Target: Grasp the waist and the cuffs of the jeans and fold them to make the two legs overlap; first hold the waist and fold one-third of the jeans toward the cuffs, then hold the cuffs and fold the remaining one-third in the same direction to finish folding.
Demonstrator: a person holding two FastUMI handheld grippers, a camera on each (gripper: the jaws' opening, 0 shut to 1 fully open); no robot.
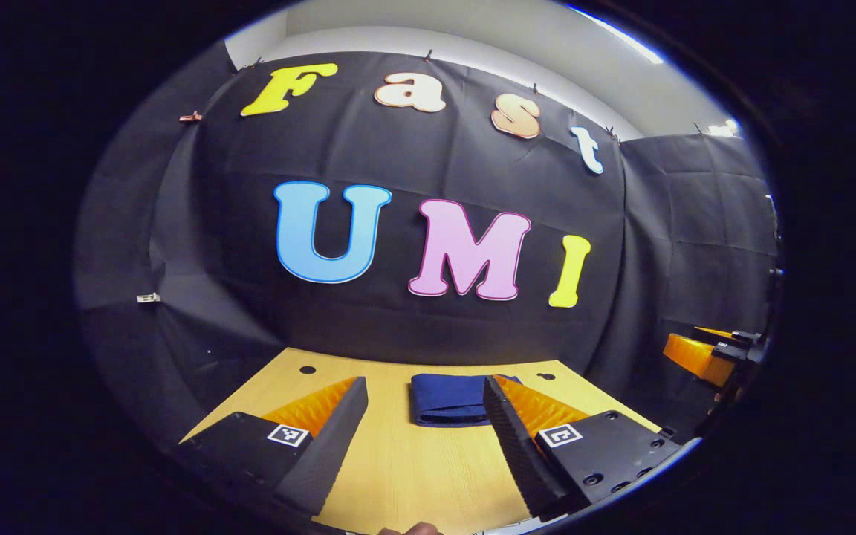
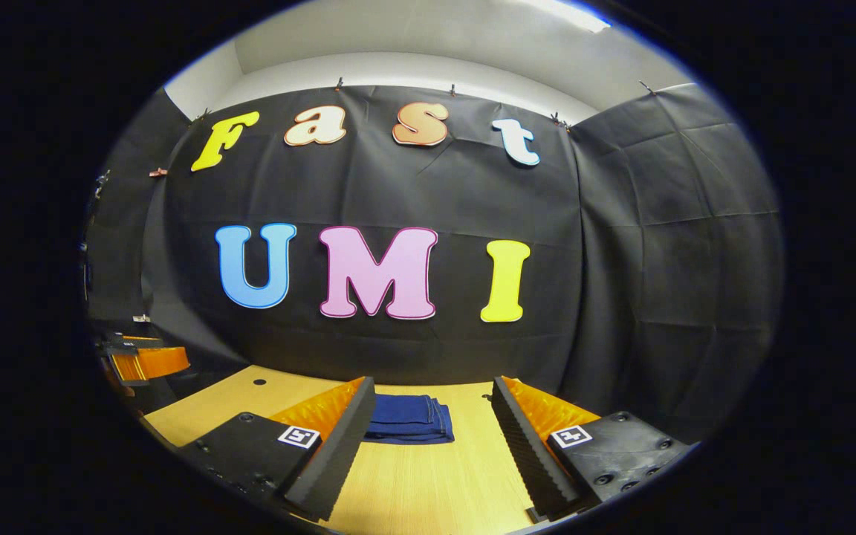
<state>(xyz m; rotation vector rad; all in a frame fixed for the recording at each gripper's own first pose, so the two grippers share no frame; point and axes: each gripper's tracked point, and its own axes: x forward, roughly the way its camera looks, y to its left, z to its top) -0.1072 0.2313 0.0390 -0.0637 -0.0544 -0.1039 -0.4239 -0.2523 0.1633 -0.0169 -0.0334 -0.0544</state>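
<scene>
The dark blue jeans (image 1: 449, 399) lie folded into a small flat stack on the wooden table (image 1: 413, 468), near its far edge. In the left gripper view my left gripper (image 1: 424, 394) is open, held above the table short of the stack, nothing between its fingers. In the right gripper view the same folded jeans (image 2: 409, 420) rest ahead of my right gripper (image 2: 433, 394), which is also open and empty, its left finger overlapping the stack's left edge in the image. Each view catches the other gripper off at the side: the right gripper (image 1: 707, 353), the left gripper (image 2: 138, 360).
Black cloth walls close the table on the far side and both flanks. Small dark holes (image 1: 307, 369) mark the tabletop near its back edge. Bare wood runs from the jeans to the near edge, where a fingertip (image 1: 417, 529) shows.
</scene>
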